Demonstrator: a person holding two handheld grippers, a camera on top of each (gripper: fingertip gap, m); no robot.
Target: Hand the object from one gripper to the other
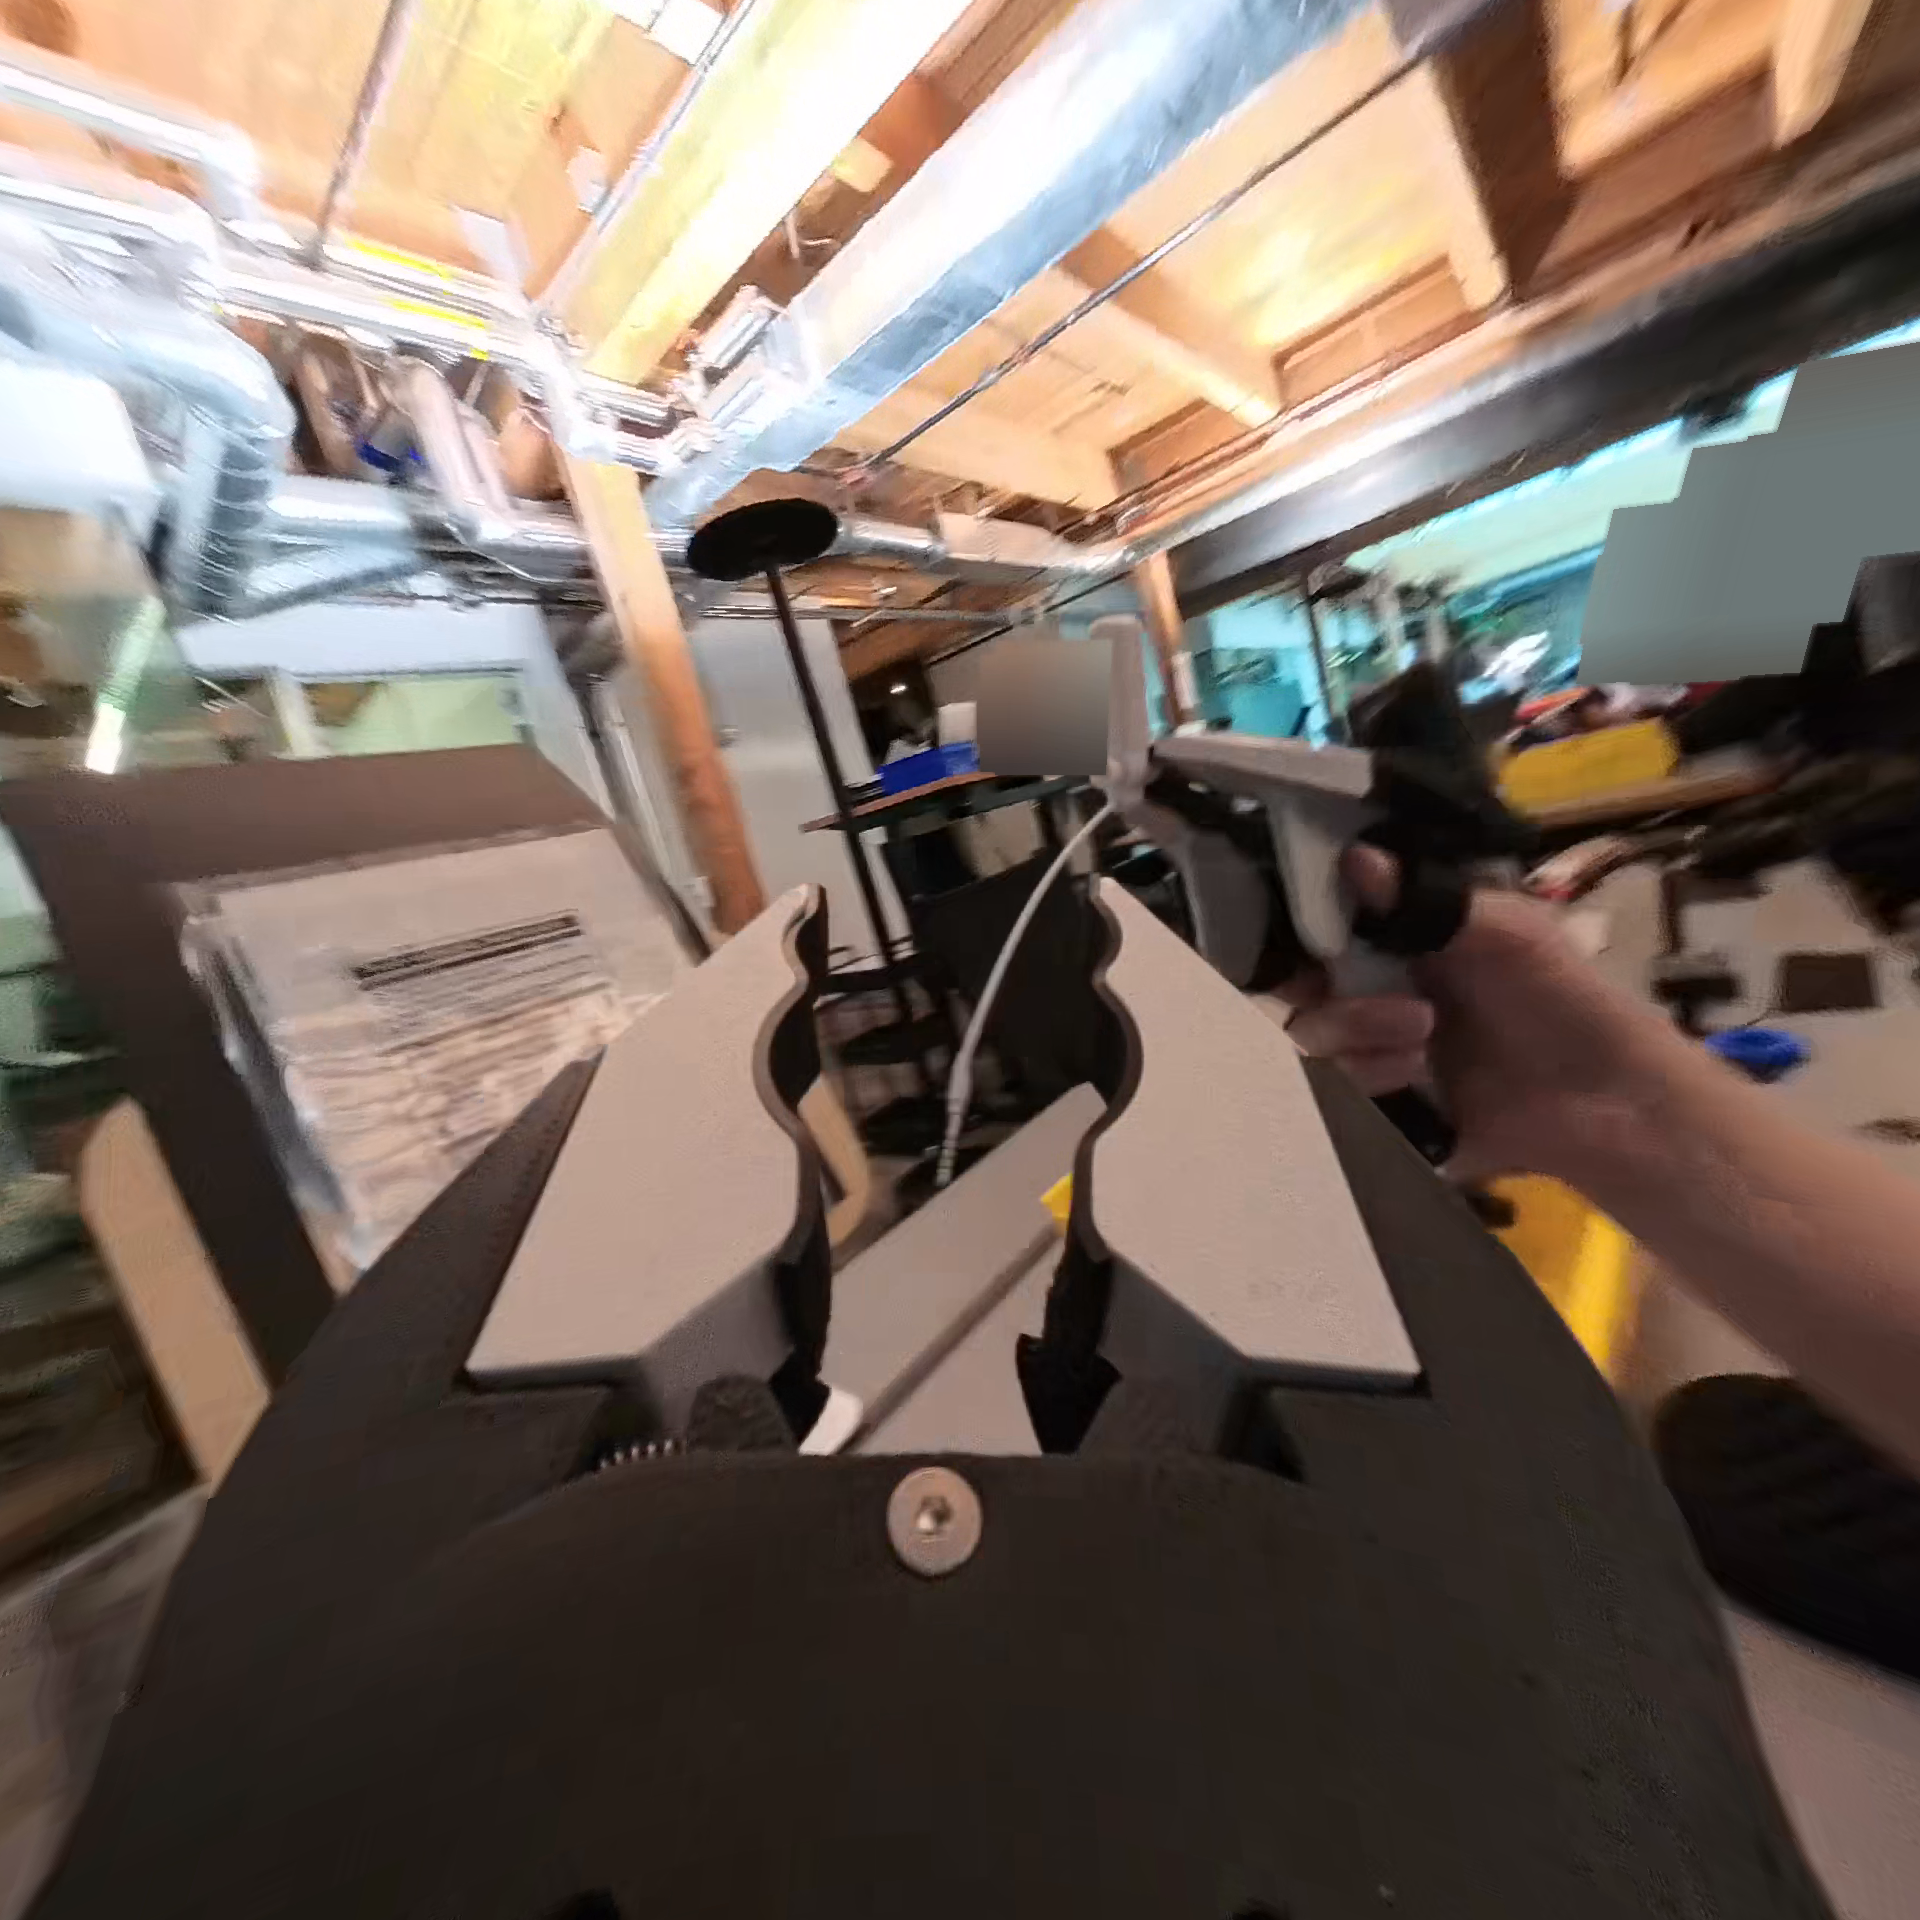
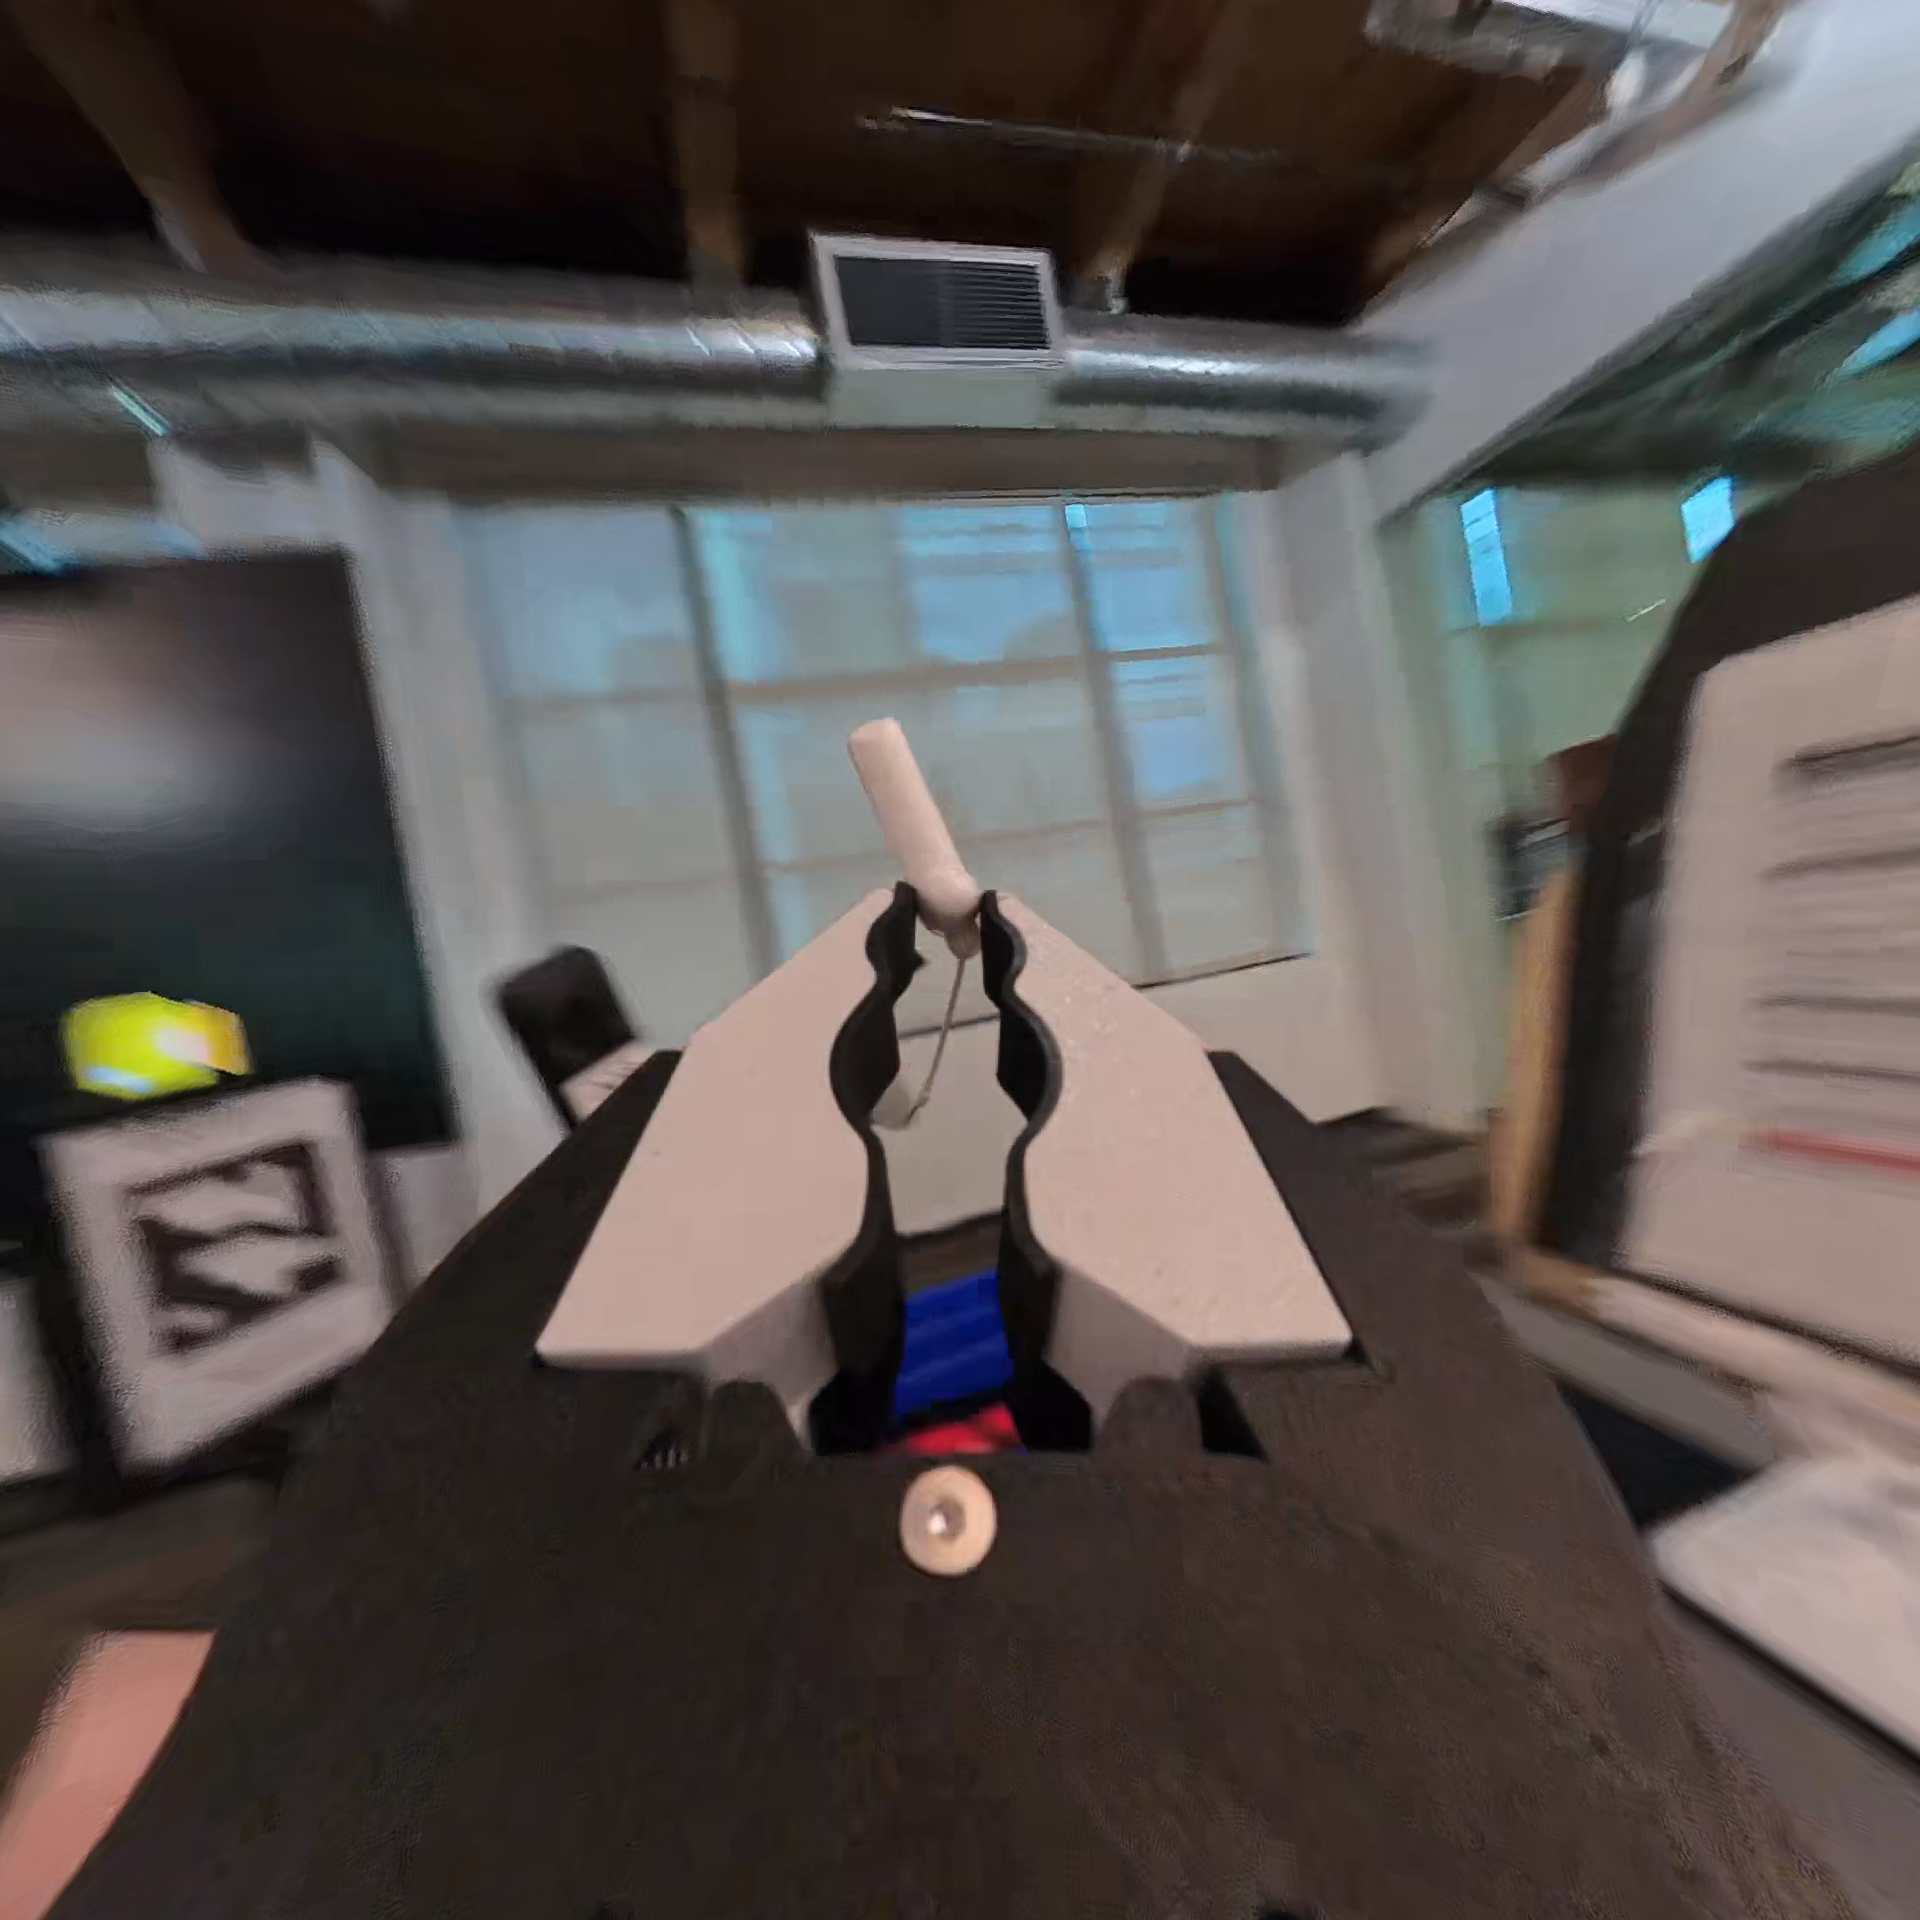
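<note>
The object is a white cable with a thick white plug end (image 2: pixel 902 805). My right gripper (image 2: pixel 948 914) is shut on it just below the plug, and the thin cord (image 2: pixel 951 1023) hangs down between the fingers. In the left wrist view, the right gripper (image 1: pixel 1143 774) is held by a hand (image 1: pixel 1507 1018) up and to the right. The plug (image 1: pixel 1120 696) stands upright above its tip and the cord (image 1: pixel 1003 987) hangs down. My left gripper (image 1: pixel 956 904) is open and empty, and the hanging cord shows through its gap, farther off.
A grey table top (image 1: pixel 935 1278) and a yellow bin (image 1: pixel 1569 1268) lie below the left gripper. A black lamp stand (image 1: pixel 800 748) and a wooden post (image 1: pixel 665 707) stand behind. A black-and-white marker box (image 2: pixel 218 1257) with a yellow thing (image 2: pixel 156 1044) above it is at the left. My hands' fingertips stand some 9 cm from each other.
</note>
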